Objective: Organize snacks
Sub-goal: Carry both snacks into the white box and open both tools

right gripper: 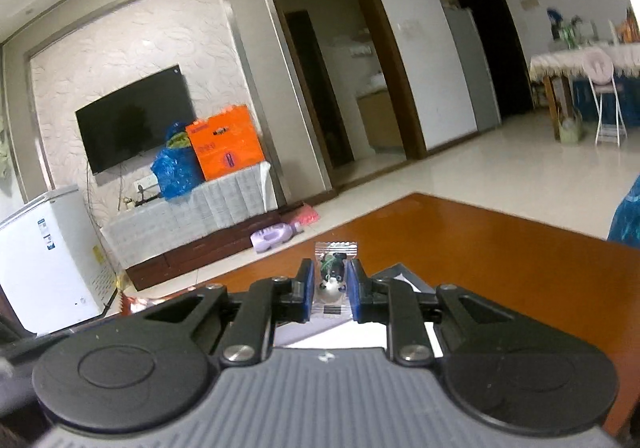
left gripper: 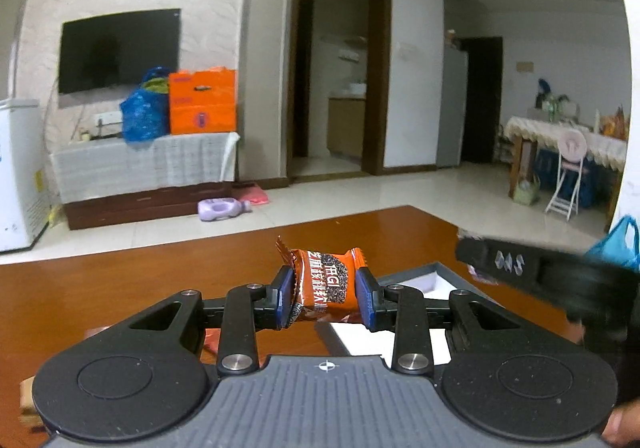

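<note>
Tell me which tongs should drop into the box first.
Probably the right tongs: their small clear candy packet hangs directly over the grey box. The left tongs hold the orange snack beside its corner.

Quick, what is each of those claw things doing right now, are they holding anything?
Left gripper: closed on an orange-brown foil-wrapped snack packet.
Right gripper: closed on a small clear plastic candy packet with a panda picture.

Even indoor light is washing both fisheye views; edges are bowing, the table point(left gripper: 120, 280) is showing glare, and the right tongs point(left gripper: 466, 248) are blurring.
</note>
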Action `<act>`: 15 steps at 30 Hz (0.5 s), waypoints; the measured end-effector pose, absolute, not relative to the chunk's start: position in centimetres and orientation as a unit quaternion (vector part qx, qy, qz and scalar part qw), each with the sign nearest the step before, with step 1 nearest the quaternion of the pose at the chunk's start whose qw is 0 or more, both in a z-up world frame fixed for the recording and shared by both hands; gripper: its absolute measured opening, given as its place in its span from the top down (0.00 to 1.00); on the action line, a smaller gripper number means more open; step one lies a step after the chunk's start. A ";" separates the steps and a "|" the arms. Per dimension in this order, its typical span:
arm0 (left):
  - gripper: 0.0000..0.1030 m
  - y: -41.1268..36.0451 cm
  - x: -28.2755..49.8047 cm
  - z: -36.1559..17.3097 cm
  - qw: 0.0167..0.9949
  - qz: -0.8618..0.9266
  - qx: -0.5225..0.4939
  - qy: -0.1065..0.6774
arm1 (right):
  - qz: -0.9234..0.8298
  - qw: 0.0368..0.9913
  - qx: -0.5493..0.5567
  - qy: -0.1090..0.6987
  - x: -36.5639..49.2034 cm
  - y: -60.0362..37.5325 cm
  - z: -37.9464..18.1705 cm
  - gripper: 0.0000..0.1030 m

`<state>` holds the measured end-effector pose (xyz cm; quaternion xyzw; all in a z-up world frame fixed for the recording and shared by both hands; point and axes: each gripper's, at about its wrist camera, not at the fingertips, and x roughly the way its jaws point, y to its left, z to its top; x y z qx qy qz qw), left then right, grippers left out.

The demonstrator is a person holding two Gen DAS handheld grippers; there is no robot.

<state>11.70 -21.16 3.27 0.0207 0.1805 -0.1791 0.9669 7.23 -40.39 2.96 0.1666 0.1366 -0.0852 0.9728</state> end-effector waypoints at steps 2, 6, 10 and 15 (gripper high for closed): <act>0.67 -22.1 12.8 2.5 0.966 -0.184 0.029 0.180 | -0.085 0.967 0.189 0.148 8.7 -42.1 2.7 0.82; 0.67 -23.7 14.7 1.0 0.958 -0.203 0.041 0.197 | -0.108 0.959 0.211 0.156 12.6 -44.9 2.3 0.82; 0.66 -24.8 17.0 -0.3 0.946 -0.232 0.056 0.218 | -0.105 0.953 0.199 0.205 16.2 -45.8 0.6 0.82; 0.66 -25.8 19.6 -2.0 0.930 -0.261 0.060 0.250 | -0.097 0.945 0.176 0.257 19.6 -46.4 -1.6 0.82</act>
